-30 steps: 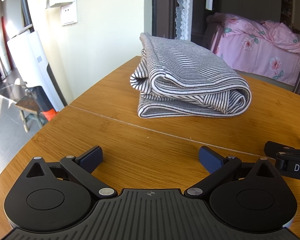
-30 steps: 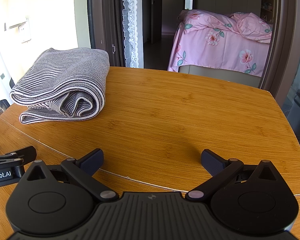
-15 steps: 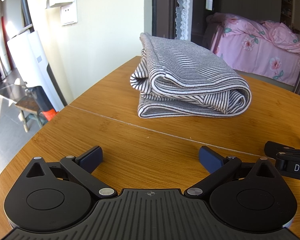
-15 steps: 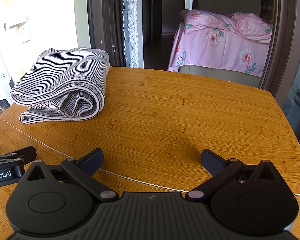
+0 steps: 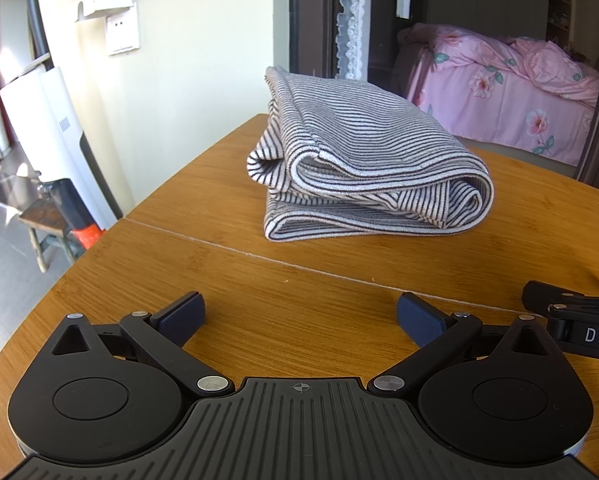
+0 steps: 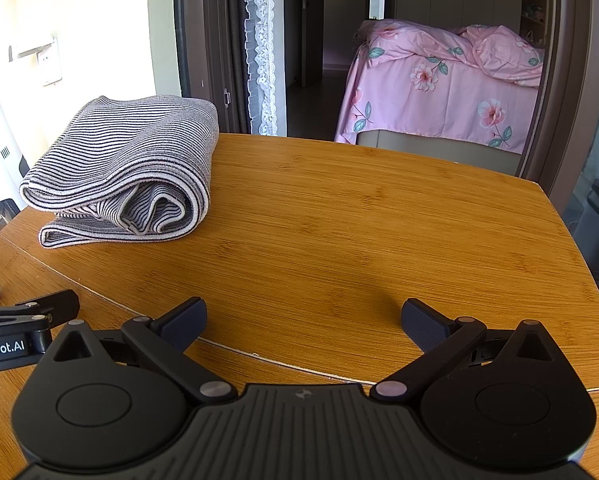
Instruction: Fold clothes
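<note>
Nothing moved since earlier frames. Both spread wide and empty, left gripper point(image 5: 299, 312) and right gripper point(image 6: 303, 318) low over table point(image 6: 359, 220). Striped garment point(image 5: 359, 168) folded beyond, untouched. Could snag and unroll its loose top layer if bumped.

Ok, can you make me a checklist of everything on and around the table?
Surface: wooden table, a seam line across it.
Job's things: striped garment, folded, lying at the table's far left.
Clutter: nothing seen.
Grippers: left tool open, empty, low over the table; right tool open, empty, beside it.
Cables: dark pipe or cable on the wall; cannot tell which.
Surroundings: wall socket, lace curtain, pink floral bed through the doorway.
</note>
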The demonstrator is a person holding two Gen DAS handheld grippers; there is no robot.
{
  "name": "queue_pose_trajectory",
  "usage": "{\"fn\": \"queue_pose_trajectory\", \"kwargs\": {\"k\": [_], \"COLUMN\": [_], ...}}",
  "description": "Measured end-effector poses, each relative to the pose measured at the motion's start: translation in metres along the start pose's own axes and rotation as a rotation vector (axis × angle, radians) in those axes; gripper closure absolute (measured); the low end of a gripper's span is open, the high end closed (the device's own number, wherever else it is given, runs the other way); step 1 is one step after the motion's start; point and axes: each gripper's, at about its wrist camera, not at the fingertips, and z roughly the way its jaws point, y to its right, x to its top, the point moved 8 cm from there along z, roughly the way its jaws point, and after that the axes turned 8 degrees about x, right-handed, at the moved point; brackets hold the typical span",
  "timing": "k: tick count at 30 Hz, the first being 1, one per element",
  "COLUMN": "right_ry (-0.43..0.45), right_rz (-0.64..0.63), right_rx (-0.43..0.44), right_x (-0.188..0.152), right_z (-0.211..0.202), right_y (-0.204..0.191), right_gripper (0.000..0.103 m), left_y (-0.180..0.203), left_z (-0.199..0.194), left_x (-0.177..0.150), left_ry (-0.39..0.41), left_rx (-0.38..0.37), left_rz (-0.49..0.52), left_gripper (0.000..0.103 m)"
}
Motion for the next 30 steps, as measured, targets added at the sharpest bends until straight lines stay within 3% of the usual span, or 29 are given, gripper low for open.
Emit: {"fn": "queue_pose_trajectory", "kwargs": {"k": [3,23,30], "right_ry": [-0.002,-0.005,-0.007], "right_rz": [-0.010,-0.029,-0.047], "right_rx": [0.012,0.032,0.055], "right_x": [0.000,0.000,-0.002], "right_z": [0.000,-0.001,-0.002], "right_y": [-0.001,-0.006,-0.010], "right_gripper": [0.000,0.000,0.000], "left_y": [0.003,-0.023,-0.022], "left_z": [-0.004,-0.002,-0.003], "left_x": [-0.002,-0.003,-0.004], "left_ry": [-0.030,-0.067,-0.062], "left_rx": [-0.038,0.077,0.077], "left_rz": [0.037,-0.062,-0.062], "left_gripper": [0.000,0.000,0.000]}}
